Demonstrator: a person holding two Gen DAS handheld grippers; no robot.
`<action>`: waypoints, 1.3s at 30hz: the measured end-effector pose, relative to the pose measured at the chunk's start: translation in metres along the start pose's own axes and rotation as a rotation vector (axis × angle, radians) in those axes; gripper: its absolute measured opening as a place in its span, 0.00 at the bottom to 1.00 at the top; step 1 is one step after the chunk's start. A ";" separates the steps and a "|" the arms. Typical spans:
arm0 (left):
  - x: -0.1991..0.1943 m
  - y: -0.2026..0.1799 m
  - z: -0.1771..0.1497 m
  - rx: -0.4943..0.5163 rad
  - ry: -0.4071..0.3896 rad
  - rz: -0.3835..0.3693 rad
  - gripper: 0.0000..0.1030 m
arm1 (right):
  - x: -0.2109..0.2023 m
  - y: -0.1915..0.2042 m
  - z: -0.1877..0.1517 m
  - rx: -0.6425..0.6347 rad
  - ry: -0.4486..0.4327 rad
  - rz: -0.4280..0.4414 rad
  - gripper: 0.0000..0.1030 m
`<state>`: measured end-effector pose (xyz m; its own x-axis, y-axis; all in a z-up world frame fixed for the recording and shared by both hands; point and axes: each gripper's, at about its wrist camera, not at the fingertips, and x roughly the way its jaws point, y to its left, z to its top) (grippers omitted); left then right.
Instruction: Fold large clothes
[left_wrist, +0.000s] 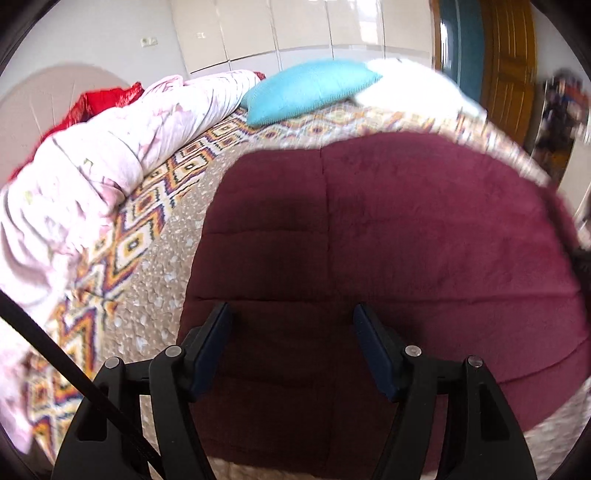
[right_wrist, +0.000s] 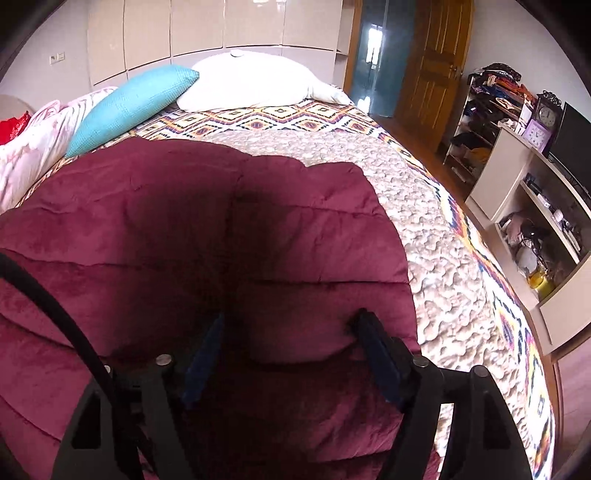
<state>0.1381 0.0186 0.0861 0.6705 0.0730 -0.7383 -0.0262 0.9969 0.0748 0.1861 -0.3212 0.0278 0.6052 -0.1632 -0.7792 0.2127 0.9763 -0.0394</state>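
A bedroom in a home: a wide bed (right_wrist: 436, 236) under a patterned quilted cover carries a turquoise cushion (right_wrist: 129, 107), a white pillow (right_wrist: 251, 81) and a rolled pink duvet (left_wrist: 122, 147). Glossy wardrobe doors (right_wrist: 207, 33) line the far wall, a wooden door (right_wrist: 436, 66) stands open, and cluttered shelves (right_wrist: 532, 206) hold clocks (right_wrist: 546, 116) and oddments

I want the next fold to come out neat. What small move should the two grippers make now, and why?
Probably lower both onto the near edge of the maroon quilted blanket and close. The left hand-held gripper and right hand-held gripper hang open above it, holding nothing, and it lies flat on the patterned bedspread.
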 end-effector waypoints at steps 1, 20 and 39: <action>-0.007 0.004 0.002 -0.027 -0.012 -0.024 0.65 | -0.004 -0.006 0.002 0.008 -0.012 0.020 0.75; 0.098 -0.011 0.064 0.048 -0.003 0.068 0.69 | 0.051 0.090 0.081 -0.085 0.006 0.140 0.36; 0.032 0.078 0.048 -0.045 -0.022 0.131 0.69 | -0.031 -0.017 0.055 0.089 0.005 0.156 0.70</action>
<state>0.1934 0.0971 0.1005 0.6753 0.2023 -0.7093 -0.1472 0.9793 0.1392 0.2059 -0.3407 0.0872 0.6328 -0.0099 -0.7743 0.1838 0.9732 0.1378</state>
